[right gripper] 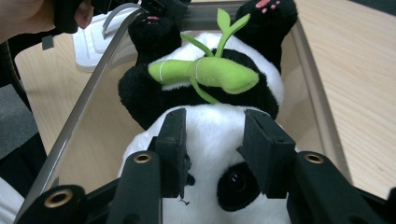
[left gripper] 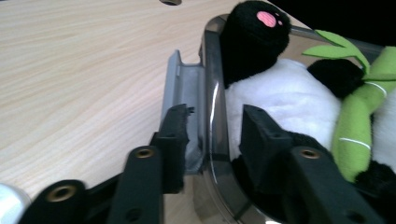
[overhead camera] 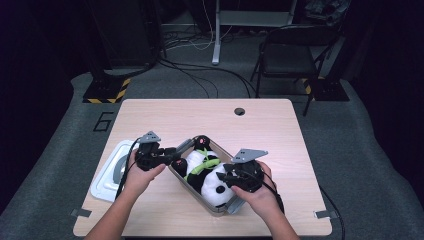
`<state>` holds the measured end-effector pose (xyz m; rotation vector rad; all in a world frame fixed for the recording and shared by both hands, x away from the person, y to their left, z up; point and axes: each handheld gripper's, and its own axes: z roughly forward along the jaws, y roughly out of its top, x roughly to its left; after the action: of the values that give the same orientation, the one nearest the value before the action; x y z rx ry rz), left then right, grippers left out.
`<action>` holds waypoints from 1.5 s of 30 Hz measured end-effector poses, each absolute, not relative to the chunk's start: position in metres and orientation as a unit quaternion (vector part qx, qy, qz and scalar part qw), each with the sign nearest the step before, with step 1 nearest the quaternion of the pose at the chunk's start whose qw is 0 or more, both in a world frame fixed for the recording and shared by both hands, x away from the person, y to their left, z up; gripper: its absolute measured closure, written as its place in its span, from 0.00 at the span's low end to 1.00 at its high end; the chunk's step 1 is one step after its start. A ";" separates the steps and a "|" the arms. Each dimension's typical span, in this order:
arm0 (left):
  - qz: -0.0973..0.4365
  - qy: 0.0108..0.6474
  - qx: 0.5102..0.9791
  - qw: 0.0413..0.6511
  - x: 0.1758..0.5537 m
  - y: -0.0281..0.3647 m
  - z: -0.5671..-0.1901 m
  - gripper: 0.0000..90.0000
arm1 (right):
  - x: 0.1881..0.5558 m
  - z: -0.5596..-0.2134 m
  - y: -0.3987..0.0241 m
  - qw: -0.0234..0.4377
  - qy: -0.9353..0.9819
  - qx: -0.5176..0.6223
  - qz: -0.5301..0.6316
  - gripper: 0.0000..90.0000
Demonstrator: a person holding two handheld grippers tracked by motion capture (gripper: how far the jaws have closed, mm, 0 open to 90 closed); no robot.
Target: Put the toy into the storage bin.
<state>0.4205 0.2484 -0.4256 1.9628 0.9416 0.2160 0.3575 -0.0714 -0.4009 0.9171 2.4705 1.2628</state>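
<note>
Grippers work as a team: our left gripper (left gripper: 212,135) pinches the box (overhead camera: 181,175) wall to steady it, while our right gripper (right gripper: 214,140) squeezes the toy panda (right gripper: 210,93) lying inside.

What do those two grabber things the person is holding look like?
Each grabber is black. The left gripper and right gripper both carry a grey three-cornered plate on top, and a black cable trails from each. Up close, the two jaws are flat black bars with brass-coloured rivets and dark foam-like pads. The forearms are bare, with no sleeves showing.
</note>
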 end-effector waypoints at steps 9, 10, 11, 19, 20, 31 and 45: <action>0.088 0.392 0.794 0.457 0.405 0.258 -0.427 0.81 | 0.365 -0.413 -0.068 0.081 0.848 0.314 0.419 0.69; 0.090 0.395 0.793 0.456 0.402 0.260 -0.426 0.81 | 0.365 -0.414 -0.067 0.078 0.848 0.317 0.418 0.69; 0.089 0.399 0.790 0.457 0.400 0.261 -0.427 0.80 | 0.366 -0.415 -0.066 0.078 0.850 0.312 0.418 0.69; 0.090 0.404 0.782 0.467 0.393 0.268 -0.422 0.76 | 0.364 -0.416 -0.062 0.081 0.849 0.311 0.420 0.67; 0.090 0.404 0.782 0.467 0.393 0.268 -0.422 0.72 | 0.364 -0.416 -0.062 0.081 0.849 0.311 0.420 0.67; 0.106 0.396 0.775 0.481 0.427 0.249 -0.407 0.53 | 0.362 -0.411 -0.065 0.075 0.840 0.312 0.437 0.60; 0.125 0.364 0.793 0.473 0.460 0.223 -0.402 0.45 | 0.353 -0.400 -0.088 0.099 0.815 0.331 0.465 0.55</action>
<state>0.4597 0.2228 -0.4017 1.9406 0.8909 0.3069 0.3527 -0.0882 -0.4003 0.9786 2.4111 1.3755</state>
